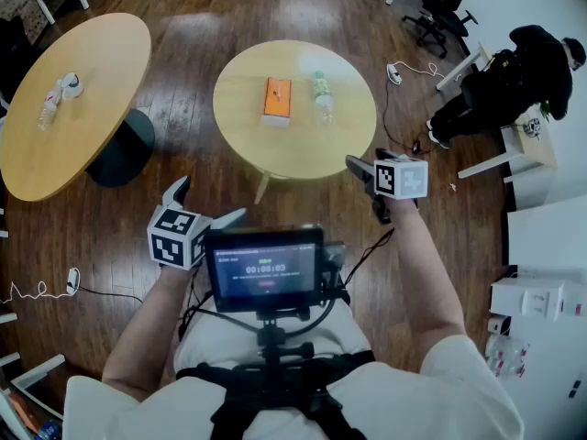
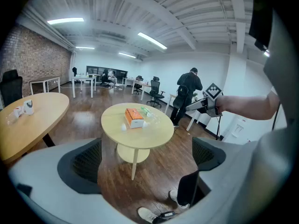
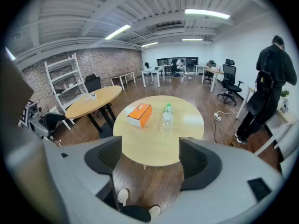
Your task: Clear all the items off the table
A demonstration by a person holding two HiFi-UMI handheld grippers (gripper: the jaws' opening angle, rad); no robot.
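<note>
A round light-wood table (image 1: 303, 145) stands ahead of me on the wooden floor. On it lie an orange tissue box (image 1: 277, 97) and, to its right, a clear plastic bottle (image 1: 323, 95) with a green cap, on its side. Both grippers are held in the air short of the table. My left gripper (image 1: 206, 203) is open with nothing in it; its own view shows the box (image 2: 134, 117) and bottle (image 2: 152, 115) far beyond the jaws. My right gripper (image 1: 367, 159) is near the table's front right edge, also open and holding nothing, with the box (image 3: 140, 115) and bottle (image 3: 166, 118) ahead.
A larger round table (image 1: 55, 126) at the left carries a small bottle (image 1: 48, 110) and a white item (image 1: 71, 85). A person in black (image 1: 514, 81) stands at the right by white desks. Cables and a power strip (image 1: 396, 73) lie on the floor. Office chairs (image 1: 445, 7) stand at the back.
</note>
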